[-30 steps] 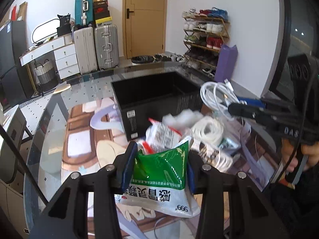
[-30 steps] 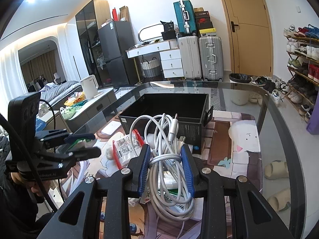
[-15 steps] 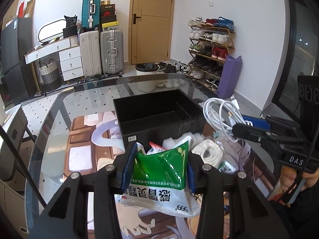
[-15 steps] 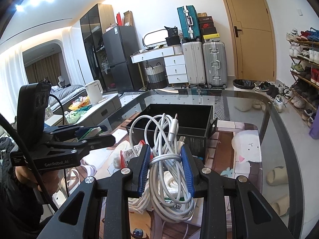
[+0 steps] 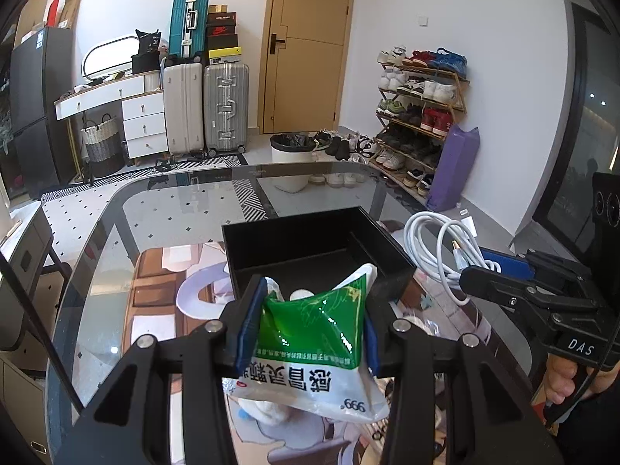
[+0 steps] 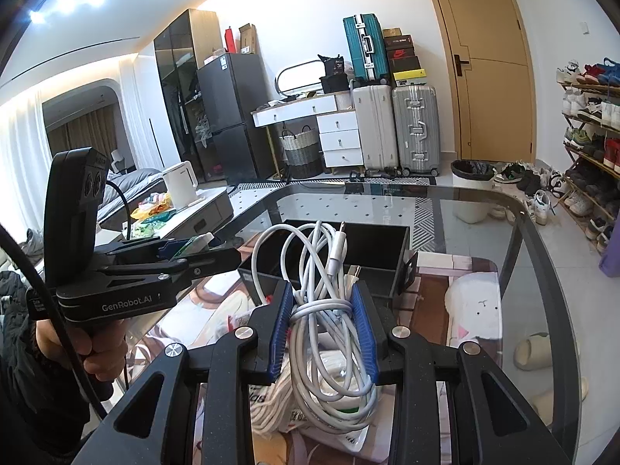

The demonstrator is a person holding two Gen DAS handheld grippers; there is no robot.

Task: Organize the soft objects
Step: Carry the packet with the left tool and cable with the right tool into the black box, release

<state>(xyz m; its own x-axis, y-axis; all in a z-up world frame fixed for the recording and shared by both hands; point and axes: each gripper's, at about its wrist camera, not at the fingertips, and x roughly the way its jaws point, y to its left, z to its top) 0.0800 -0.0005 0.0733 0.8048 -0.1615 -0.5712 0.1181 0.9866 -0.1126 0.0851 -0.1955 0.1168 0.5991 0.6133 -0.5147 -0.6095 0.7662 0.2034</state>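
My left gripper [image 5: 308,319] is shut on a green and white medicine pouch [image 5: 314,343] and holds it in the air just before the near wall of the black box [image 5: 310,250]. My right gripper [image 6: 323,321] is shut on a coiled white cable [image 6: 323,310] and holds it above the table, short of the black box [image 6: 372,244]. In the left wrist view the right gripper [image 5: 500,275] with its white cable [image 5: 438,240] hangs to the right of the box. In the right wrist view the left gripper [image 6: 201,252] is at the left with the pouch edge showing.
The box stands on a glass table [image 5: 174,209] with a printed mat [image 6: 472,294]. More white cord and packets [image 6: 321,395] lie on the mat below my right gripper. Suitcases [image 5: 201,104], a shoe rack [image 5: 418,108] and a bin [image 5: 292,155] stand beyond the table.
Both grippers rose and moved toward the black box with their loads. The pile of packets and cords dropped out of the left wrist view.
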